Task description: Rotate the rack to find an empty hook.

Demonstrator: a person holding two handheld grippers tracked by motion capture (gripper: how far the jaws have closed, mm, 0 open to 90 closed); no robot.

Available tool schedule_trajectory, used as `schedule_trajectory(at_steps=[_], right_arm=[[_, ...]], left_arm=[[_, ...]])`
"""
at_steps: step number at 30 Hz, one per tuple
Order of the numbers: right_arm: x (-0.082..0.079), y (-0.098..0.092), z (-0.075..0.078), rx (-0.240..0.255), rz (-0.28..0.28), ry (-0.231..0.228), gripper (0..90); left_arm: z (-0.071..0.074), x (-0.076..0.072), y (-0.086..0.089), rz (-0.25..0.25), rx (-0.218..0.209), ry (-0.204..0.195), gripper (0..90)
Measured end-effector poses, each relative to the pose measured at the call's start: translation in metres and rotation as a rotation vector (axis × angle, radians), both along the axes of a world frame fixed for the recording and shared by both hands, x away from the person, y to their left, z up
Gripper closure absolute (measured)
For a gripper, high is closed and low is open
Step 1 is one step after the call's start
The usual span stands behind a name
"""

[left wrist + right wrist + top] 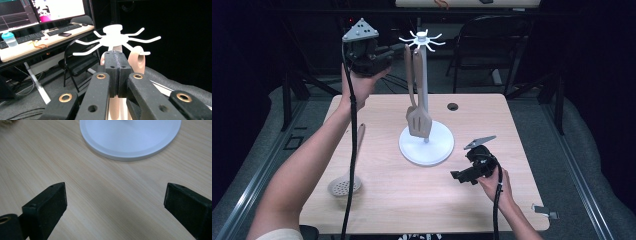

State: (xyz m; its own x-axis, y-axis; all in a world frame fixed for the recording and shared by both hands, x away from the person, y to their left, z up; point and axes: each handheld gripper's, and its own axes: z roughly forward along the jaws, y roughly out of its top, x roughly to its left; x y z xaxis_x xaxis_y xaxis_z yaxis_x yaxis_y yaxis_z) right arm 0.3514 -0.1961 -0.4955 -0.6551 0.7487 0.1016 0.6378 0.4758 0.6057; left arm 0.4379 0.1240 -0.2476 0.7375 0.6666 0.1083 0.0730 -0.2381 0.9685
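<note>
Slotted spatula (419, 121) hung on rack (426, 145); left gripper (388, 51) clamped on its handle. Skimmer (346, 184), 8 o'clock, remains; right gripper (459, 176) apart.

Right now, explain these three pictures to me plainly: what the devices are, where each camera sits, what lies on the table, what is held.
A person holds a hand-operated two-jaw gripper in each hand. The high view looks down on the wooden table; each other camera rides on one gripper.

The left gripper is raised at the hooks of the white utensil stand, its jaws closed beside the handle of a beige slotted spatula; a grip isn't clear. The right gripper rests low with jaws wide open, empty. A skimmer spoon lies on the table.
</note>
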Motion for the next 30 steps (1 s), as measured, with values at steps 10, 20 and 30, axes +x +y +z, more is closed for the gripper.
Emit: schedule_trajectory(at_steps=[10,20,30], right_arm=[[0.000,0.000,0.000,0.008,-0.004,0.003,4.3],[0.000,0.000,-0.001,0.012,-0.005,0.004,4.3],[0.000,-0.001,0.000,-0.001,-0.001,0.000,4.4]], left_arm=[[0.000,0.003,-0.001,0.007,0.004,0.002,90.0],[0.001,0.007,0.000,0.019,0.006,0.008,90.0],[0.001,0.017,0.002,0.052,0.002,0.020,90.0]])
